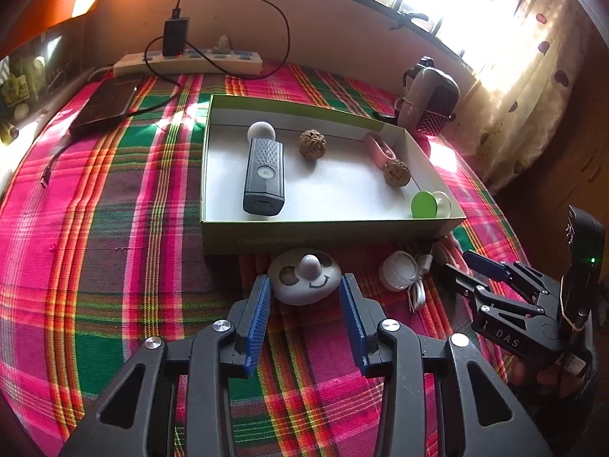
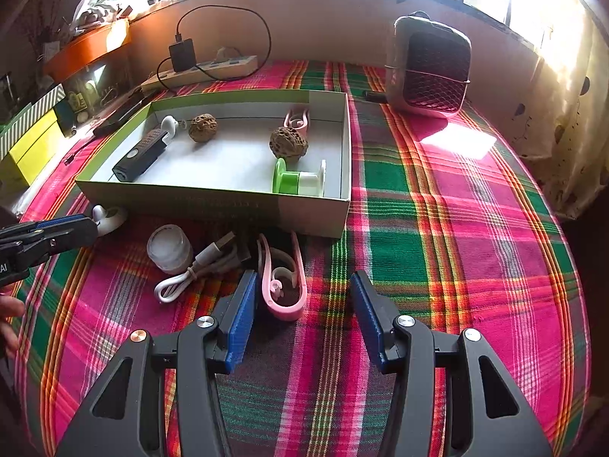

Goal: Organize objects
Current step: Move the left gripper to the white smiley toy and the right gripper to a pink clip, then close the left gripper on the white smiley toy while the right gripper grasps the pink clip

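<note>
A white pebble with a drawn smiling face lies on the plaid cloth just in front of the green-walled box. My left gripper is open, its blue pads on either side of the pebble and very close to it. In the right wrist view a pink clip lies on the cloth between the fingers of my open right gripper, near the left pad. The box holds a black device with a white ball end, two walnuts, another pink clip and a green-and-white spool.
A small white jar and a coiled white USB cable lie between the two grippers. At the back stand a power strip with charger, a black flat device and a small heater. Plaid cloth spreads out to the right of the box.
</note>
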A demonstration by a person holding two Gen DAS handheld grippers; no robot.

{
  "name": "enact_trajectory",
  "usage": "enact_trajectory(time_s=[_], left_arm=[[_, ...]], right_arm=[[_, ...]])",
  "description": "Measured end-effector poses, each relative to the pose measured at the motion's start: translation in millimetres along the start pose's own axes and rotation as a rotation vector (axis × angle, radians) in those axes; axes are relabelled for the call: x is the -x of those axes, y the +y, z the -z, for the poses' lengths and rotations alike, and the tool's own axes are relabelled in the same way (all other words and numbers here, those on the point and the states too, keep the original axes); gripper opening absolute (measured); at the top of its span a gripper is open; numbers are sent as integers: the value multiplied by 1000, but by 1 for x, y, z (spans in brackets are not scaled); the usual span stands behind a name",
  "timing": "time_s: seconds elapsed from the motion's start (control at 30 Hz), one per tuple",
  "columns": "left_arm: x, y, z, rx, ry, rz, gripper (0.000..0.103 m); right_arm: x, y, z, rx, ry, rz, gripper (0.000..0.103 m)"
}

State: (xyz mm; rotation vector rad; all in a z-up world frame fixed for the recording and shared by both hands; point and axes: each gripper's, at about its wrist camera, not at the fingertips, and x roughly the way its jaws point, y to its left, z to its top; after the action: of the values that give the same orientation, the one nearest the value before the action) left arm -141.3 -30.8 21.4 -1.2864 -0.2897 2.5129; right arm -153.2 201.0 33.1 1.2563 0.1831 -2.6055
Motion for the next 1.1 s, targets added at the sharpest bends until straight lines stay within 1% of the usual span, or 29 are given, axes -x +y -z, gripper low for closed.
enact_trajectory(time_s=[0.07, 0.17, 0.27, 0.5, 0.57, 0.6, 0.7, 1.0, 1.1], left_arm=[[-4, 2, -3, 17, 6, -8, 36], [-7, 6, -7, 53, 15, 3, 37], [-8, 4, -9, 43, 13, -22, 37], [-12, 1, -11, 44, 18, -33, 38], [-16, 1, -10, 45, 41, -28, 38], [-16, 0, -10, 39, 32, -36, 38], [-16, -2, -10, 36, 35, -51, 38], [-17, -2, -11, 36, 30, -62, 38], [-16, 0, -10, 46, 27, -63, 36]], right_arm=[[-1, 0, -1, 4, 0, -4, 51], [-1, 0, -2, 12, 0, -8, 51], [-2, -1, -2, 18, 0, -14, 51], [-4, -1, -4, 25, 2, -20, 55], [-5, -2, -4, 27, 3, -21, 56], [-5, -2, -5, 28, 3, -20, 56], [-5, -2, -6, 29, 3, -21, 57], [-6, -2, -7, 27, 4, -22, 57], [-7, -3, -7, 27, 3, -20, 57]])
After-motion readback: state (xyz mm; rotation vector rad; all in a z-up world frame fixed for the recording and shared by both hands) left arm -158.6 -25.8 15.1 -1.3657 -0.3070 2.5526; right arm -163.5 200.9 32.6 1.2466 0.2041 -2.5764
